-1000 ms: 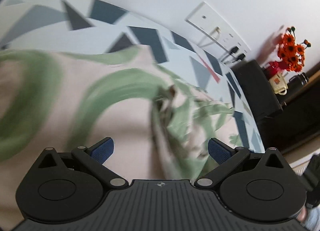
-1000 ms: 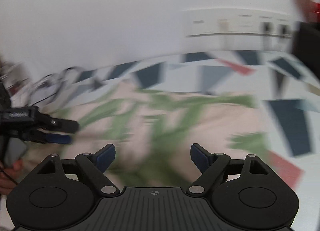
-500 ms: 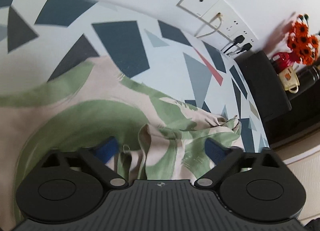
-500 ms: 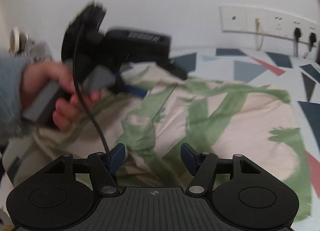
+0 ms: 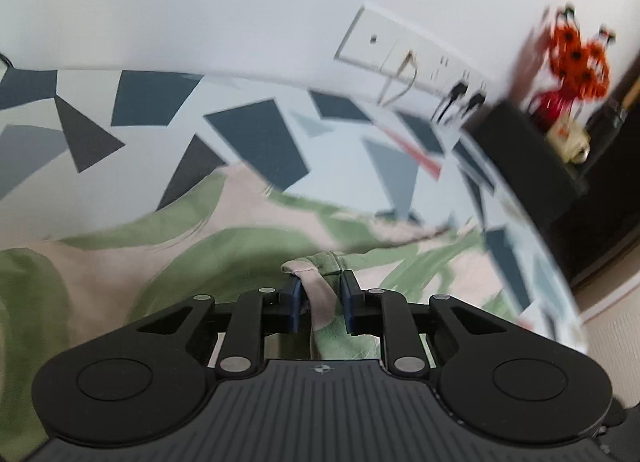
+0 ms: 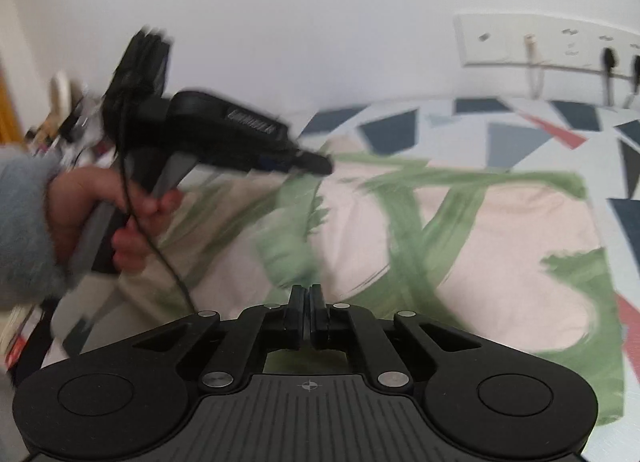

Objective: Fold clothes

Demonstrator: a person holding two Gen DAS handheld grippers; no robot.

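Right wrist: cream, green-streaked garment point(image 6: 480, 230)

White wall point(image 5: 240, 2) behind, a socket strip point(image 5: 412, 58) with plugs in it, orange flowers point(image 5: 576, 58) on a dark cabinet point(image 5: 528, 158), geometric-print sheet point(image 5: 248, 134) spread below.

Clearance: open surface to the far side, obstructions at wall and right end.
The white bench cover with dark geometric patches point(image 5: 256, 134) lies bare beyond the cream, green-streaked garment point(image 6: 500, 230). A white wall socket strip point(image 5: 404, 50) with plugged cables borders the back; a black box point(image 5: 528, 150) and red vase of orange flowers point(image 5: 576, 62) block the right end.
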